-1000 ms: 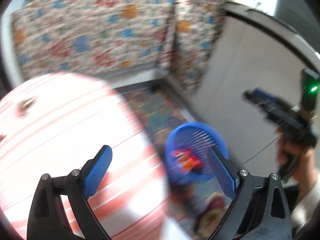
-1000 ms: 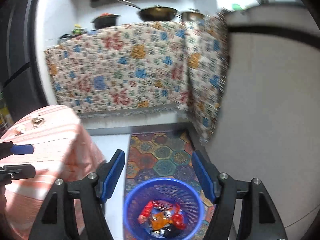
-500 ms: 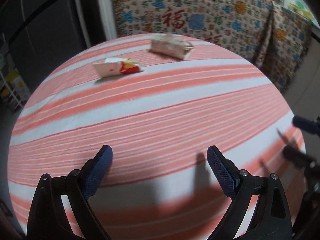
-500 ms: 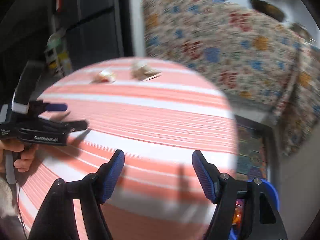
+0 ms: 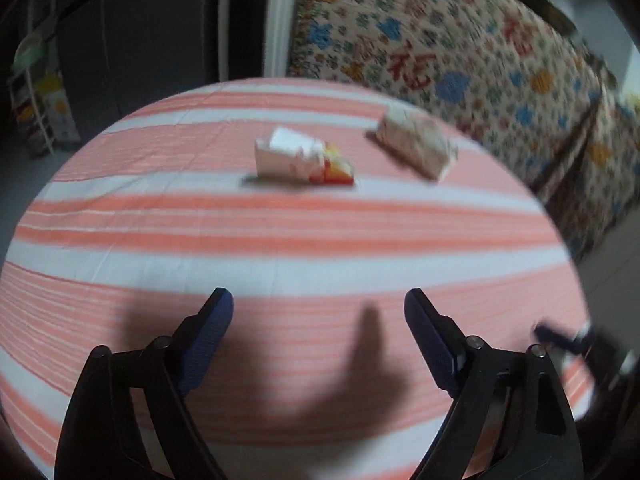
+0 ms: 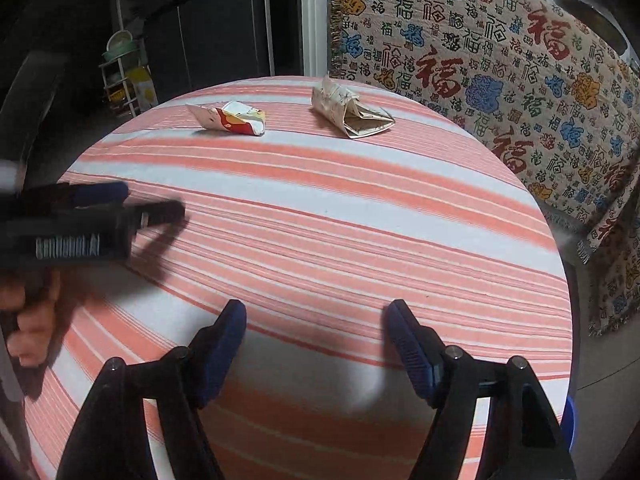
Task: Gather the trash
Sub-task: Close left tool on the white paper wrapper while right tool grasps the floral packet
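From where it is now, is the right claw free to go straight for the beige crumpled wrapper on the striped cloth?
Probably yes. The right claw is empty, its jaws opening, and only bare striped cloth lies between it and the beige crumpled wrapper. The left claw sits off to the side, nearer the red-and-white wrapper.

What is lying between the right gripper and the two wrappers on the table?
Only bare striped tablecloth separates the right gripper from both wrappers, seen in the right wrist view.

A home kitchen: striped tablecloth (image 6: 320,216), dark fridge (image 6: 216,20), pan (image 6: 592,20) behind patterned throw (image 6: 480,60).
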Action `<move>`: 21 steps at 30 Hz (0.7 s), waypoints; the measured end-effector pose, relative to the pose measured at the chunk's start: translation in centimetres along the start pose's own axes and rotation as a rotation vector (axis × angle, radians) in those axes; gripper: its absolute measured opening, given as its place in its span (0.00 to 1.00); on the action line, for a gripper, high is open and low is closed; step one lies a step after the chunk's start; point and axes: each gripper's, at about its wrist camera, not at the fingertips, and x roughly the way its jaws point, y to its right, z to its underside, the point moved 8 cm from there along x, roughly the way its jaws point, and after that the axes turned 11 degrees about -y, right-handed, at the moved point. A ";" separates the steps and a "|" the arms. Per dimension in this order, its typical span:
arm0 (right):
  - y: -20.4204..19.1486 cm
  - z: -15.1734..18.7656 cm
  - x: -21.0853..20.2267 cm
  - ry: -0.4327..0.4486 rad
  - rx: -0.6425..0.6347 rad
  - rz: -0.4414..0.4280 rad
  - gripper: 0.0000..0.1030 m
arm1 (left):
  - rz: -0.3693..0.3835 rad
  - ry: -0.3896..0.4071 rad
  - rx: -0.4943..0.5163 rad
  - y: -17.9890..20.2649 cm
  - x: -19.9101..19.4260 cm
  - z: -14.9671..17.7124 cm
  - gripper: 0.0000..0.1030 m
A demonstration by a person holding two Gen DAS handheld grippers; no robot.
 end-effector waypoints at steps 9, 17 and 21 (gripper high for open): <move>0.0 -0.5 0.5 -0.001 -0.003 0.011 0.73 | -0.043 0.043 -0.305 -1.5 3.4 -7.5 0.74; 0.2 -0.5 0.6 0.001 0.006 0.001 0.73 | -0.021 0.064 -0.163 -2.9 2.5 -6.4 0.06; 0.9 -0.4 0.3 0.018 0.052 -0.059 0.73 | 0.080 -0.034 0.035 -4.0 0.6 -4.5 0.06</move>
